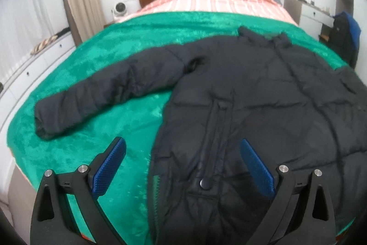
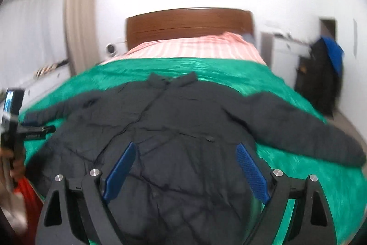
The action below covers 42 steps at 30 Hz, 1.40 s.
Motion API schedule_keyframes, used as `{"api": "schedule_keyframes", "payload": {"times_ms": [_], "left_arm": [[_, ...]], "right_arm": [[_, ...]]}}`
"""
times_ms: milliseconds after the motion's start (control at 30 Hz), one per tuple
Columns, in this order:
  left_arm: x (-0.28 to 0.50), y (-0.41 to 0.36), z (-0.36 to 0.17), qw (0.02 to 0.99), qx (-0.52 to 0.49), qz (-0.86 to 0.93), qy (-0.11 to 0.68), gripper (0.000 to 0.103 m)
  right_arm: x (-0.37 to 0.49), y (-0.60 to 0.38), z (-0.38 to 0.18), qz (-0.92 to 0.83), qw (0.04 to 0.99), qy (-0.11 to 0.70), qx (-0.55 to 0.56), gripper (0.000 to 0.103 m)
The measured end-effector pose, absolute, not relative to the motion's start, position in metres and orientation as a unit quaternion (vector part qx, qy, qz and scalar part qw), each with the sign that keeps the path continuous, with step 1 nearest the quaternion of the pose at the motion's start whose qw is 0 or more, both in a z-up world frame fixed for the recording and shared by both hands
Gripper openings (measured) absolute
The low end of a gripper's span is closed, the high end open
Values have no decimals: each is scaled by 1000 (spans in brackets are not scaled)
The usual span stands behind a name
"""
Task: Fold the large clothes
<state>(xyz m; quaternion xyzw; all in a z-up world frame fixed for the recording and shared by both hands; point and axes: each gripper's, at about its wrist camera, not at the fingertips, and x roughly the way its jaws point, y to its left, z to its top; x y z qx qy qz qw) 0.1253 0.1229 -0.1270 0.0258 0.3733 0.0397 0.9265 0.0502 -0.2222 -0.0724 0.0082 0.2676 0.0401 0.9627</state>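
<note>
Both tongs (image 1: pixel 182 154) (image 2: pixel 185 159) spread, empty, above jacket (image 1: pixel 252 95) hem; blanket (image 1: pixel 103 49) bare leftward.

The left gripper (image 1: pixel 182 146) tilts downward over the near edge of the bed, its blue-padded fingers (image 1: pixel 110 164) spread wide with nothing pressed between them. The right gripper (image 2: pixel 185 150) points down likewise, jaws wide apart and gripping nothing. At the right wrist view's left edge, a hand (image 2: pixel 10 167) grips the left gripper's handle.
</note>
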Motion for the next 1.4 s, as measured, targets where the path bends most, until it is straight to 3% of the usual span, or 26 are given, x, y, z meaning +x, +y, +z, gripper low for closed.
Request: {"api": "schedule_keyframes", "payload": {"times_ms": [133, 233, 767, 1133, 1400], "left_arm": [[131, 132, -173, 915, 26, 46, 401, 103], [127, 146, -182, 917, -35, 30, 396, 103], [114, 147, -185, 924, -49, 22, 378, 103], [112, 141, -176, 917, -22, 9, 398, 102], [97, 131, -155, 929, 0, 2, 370, 103]], "right_arm": [[75, -220, -121, 44, 952, 303, -17, 89], [90, -232, -159, 44, 932, 358, 18, 89], [93, -211, -175, 29, 940, 341, -8, 97], [95, -201, -180, 25, 940, 340, -16, 99], [97, -199, -181, 24, 940, 340, -18, 99]]}}
